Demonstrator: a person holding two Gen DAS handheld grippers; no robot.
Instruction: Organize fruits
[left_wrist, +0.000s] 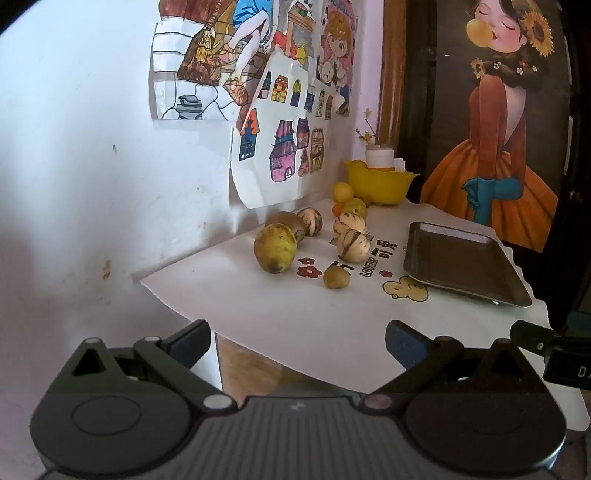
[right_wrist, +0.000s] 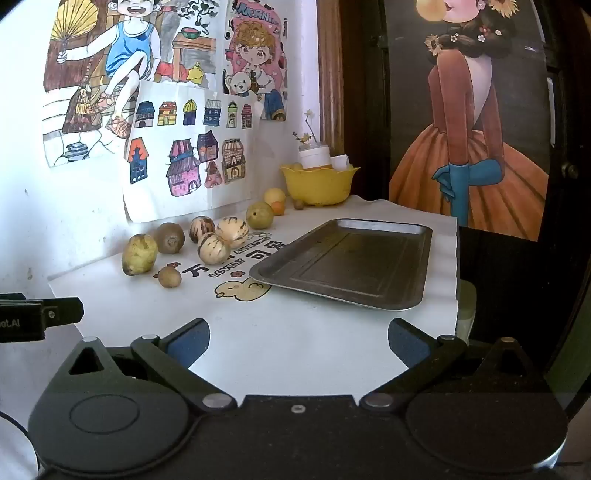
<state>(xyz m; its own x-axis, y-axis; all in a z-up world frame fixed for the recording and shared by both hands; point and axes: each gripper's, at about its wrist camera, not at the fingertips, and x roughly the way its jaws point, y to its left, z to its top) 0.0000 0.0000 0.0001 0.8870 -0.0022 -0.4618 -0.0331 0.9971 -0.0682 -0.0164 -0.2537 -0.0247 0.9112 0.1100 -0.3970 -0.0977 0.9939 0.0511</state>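
Several fruits lie on the white table along the wall: a big yellow-green mango (left_wrist: 275, 249) (right_wrist: 139, 254), a brown kiwi (left_wrist: 290, 223) (right_wrist: 169, 237), three striped melons (left_wrist: 354, 245) (right_wrist: 212, 248), a small brown fruit (left_wrist: 336, 277) (right_wrist: 170, 277), a green-yellow fruit (right_wrist: 259, 215) and a lemon (left_wrist: 343, 192) (right_wrist: 274, 195). An empty metal tray (left_wrist: 465, 264) (right_wrist: 351, 262) lies to their right. My left gripper (left_wrist: 297, 341) and my right gripper (right_wrist: 298, 339) are both open and empty, near the table's front edge, well short of the fruits.
A yellow bowl (left_wrist: 380, 184) (right_wrist: 319, 184) holding a white jar stands at the back. Drawings hang on the wall to the left. A dark panel with a painted girl stands behind the table. The table's right edge (right_wrist: 457, 280) drops off beside the tray.
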